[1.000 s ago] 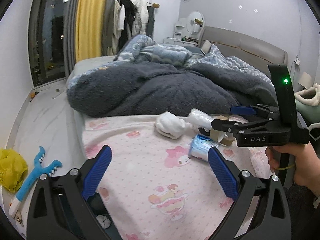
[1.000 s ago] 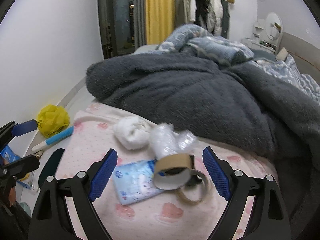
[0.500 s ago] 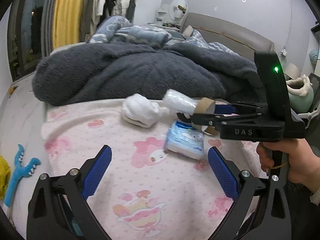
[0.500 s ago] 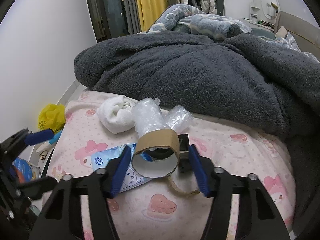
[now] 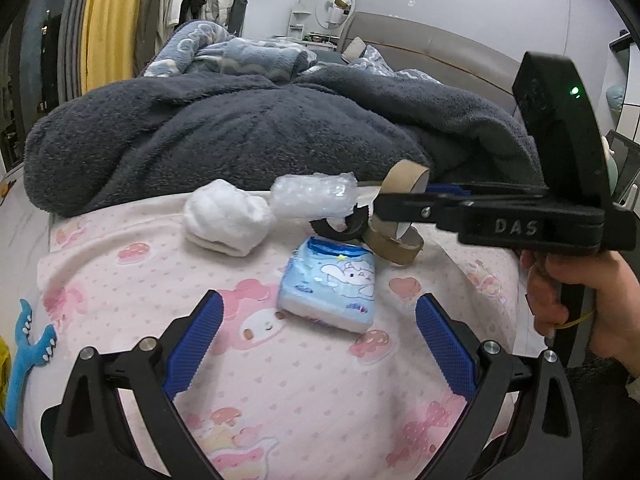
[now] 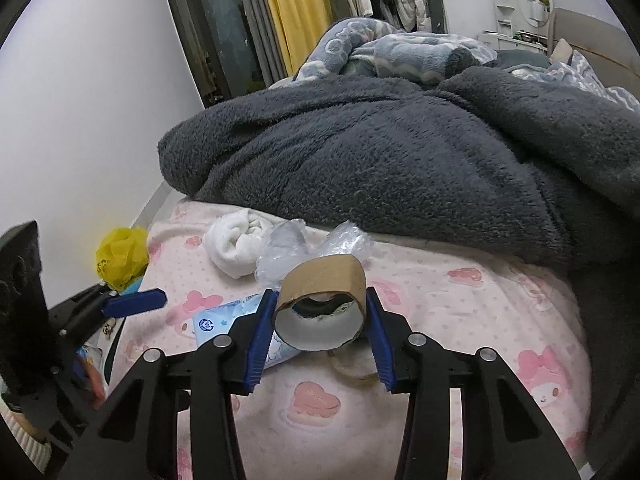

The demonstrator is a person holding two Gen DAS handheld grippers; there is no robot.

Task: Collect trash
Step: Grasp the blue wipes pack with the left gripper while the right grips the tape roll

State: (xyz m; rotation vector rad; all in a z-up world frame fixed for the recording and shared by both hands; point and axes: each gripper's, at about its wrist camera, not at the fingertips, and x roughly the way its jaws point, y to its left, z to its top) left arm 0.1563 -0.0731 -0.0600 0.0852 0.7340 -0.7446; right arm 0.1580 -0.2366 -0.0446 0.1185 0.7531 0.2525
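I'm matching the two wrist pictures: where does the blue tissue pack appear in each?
Left wrist: blue tissue pack lies centre, ahead of the open left gripper.
Right wrist: only its corner shows lower left, behind the pad.
Shared landmark: white sock.

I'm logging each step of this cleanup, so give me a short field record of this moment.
surface: pink printed sheet
right gripper: fingers closing, pads against the cardboard tube
left gripper: open, nothing between its fingers
lying on sheet: tissue pack, tape ring, bubble wrap, white sock
behind: grey blanket
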